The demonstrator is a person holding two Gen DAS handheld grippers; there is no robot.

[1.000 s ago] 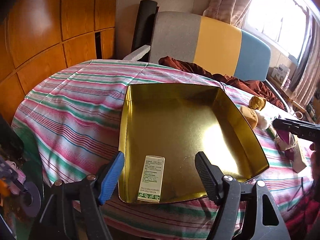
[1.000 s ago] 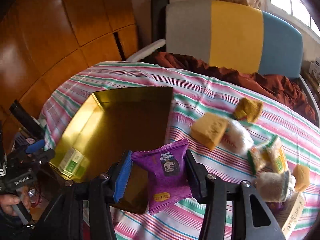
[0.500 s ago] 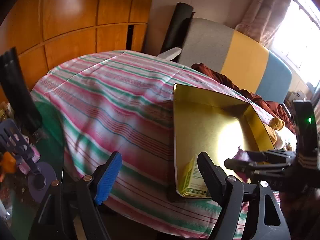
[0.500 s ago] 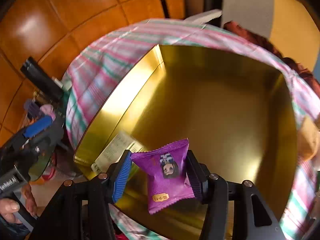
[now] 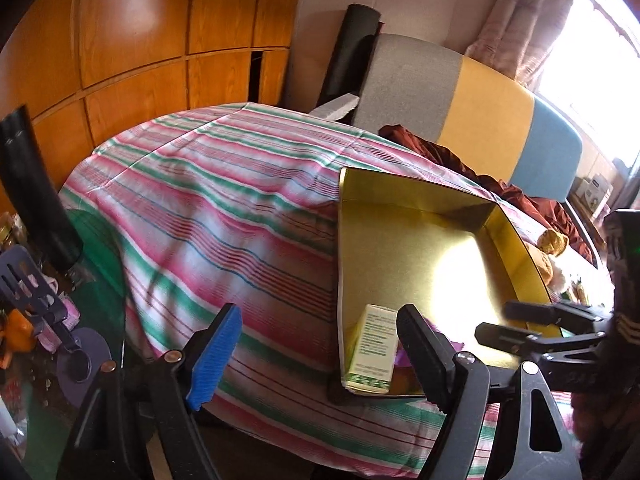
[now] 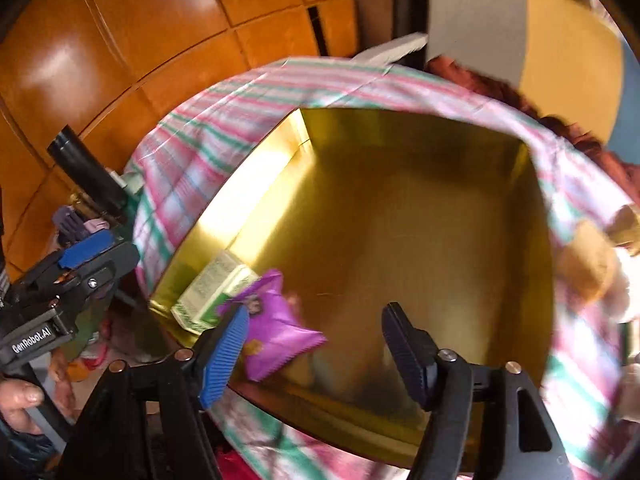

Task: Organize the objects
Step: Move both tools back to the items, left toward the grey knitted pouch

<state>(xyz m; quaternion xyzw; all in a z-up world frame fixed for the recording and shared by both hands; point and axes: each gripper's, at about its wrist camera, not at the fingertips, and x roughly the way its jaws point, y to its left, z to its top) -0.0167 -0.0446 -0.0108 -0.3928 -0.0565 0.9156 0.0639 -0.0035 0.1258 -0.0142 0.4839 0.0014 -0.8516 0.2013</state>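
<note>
The gold tray (image 6: 420, 216) lies on the striped tablecloth (image 5: 224, 208). A green-and-white box (image 6: 212, 292) rests in its near left corner. Beside the box, the purple snack packet (image 6: 276, 324) is tilted and dropping onto the tray floor. My right gripper (image 6: 314, 352) hangs over that spot with its jaws opening. The packet lies by the blue pad, and the black pad is well clear of it. My left gripper (image 5: 320, 356) is also opening, with nothing between its fingers. It hovers over the cloth at the tray's (image 5: 440, 248) left edge, near the box (image 5: 374, 344).
Several yellow and white snacks (image 6: 588, 264) lie on the cloth right of the tray. A grey, yellow and blue chair back (image 5: 460, 100) stands behind the table, with brown fabric (image 5: 440, 156) on it. A black tube (image 5: 36, 192) and clutter sit at the left, below wooden panels.
My right gripper moved over the tray, opened and let go of the purple packet, which now falls beside the box. The left gripper swung left, away from the tray.
</note>
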